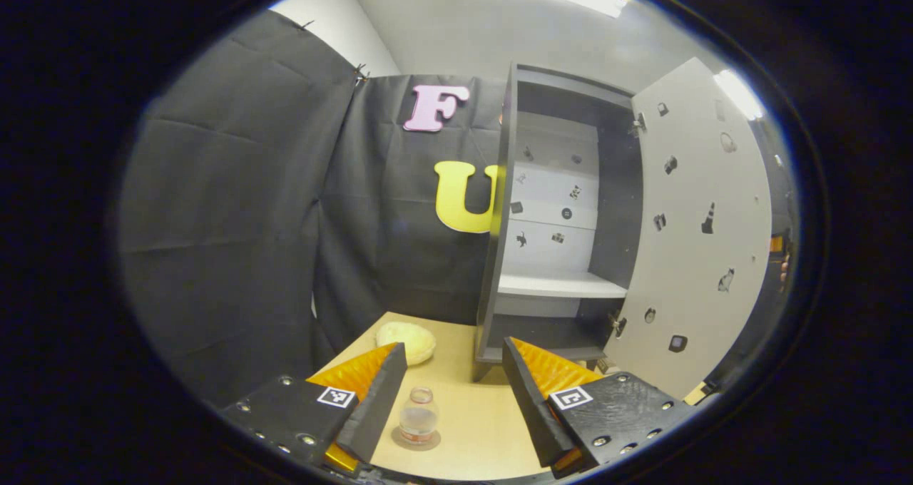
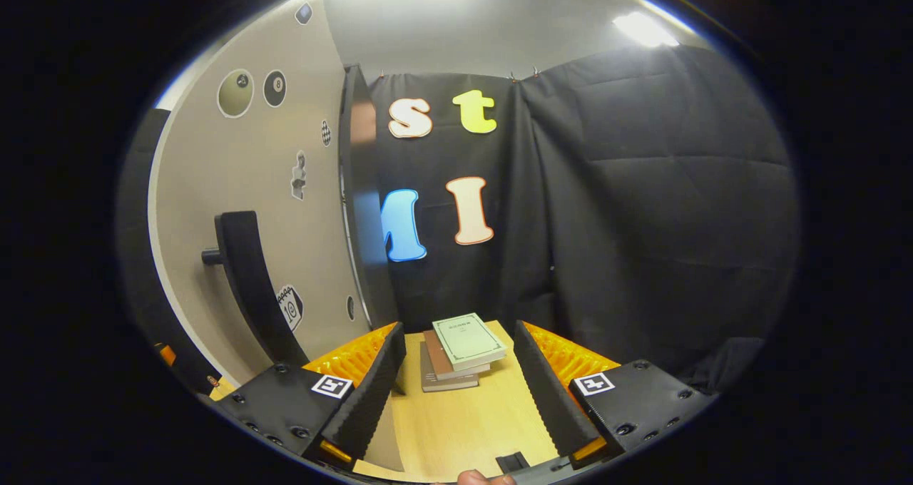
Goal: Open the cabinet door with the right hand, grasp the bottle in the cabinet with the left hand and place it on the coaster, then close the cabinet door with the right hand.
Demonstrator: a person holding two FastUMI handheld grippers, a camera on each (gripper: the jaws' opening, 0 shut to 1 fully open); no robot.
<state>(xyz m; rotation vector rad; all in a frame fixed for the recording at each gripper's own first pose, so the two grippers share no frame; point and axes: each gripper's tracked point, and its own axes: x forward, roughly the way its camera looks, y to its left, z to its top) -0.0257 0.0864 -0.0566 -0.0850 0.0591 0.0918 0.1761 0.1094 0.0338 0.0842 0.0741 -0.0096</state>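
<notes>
The left gripper (image 1: 446, 392) hangs open and empty above the clear plastic bottle (image 1: 418, 416), which stands upright on a thin round coaster (image 1: 416, 440) on the pale wooden table (image 1: 485, 428). So the placing looks done, and what remains is closing up. The right gripper (image 2: 456, 381) is open too, holding nothing, beside the smooth beige cabinet door (image 2: 235, 207) with its curved dark handle (image 2: 246, 285). Next it likely must press that door round toward the dark-walled cabinet (image 1: 556, 257), whose white shelf (image 1: 560, 285) sits bare. Stacked books (image 2: 456, 353) lie beyond.
</notes>
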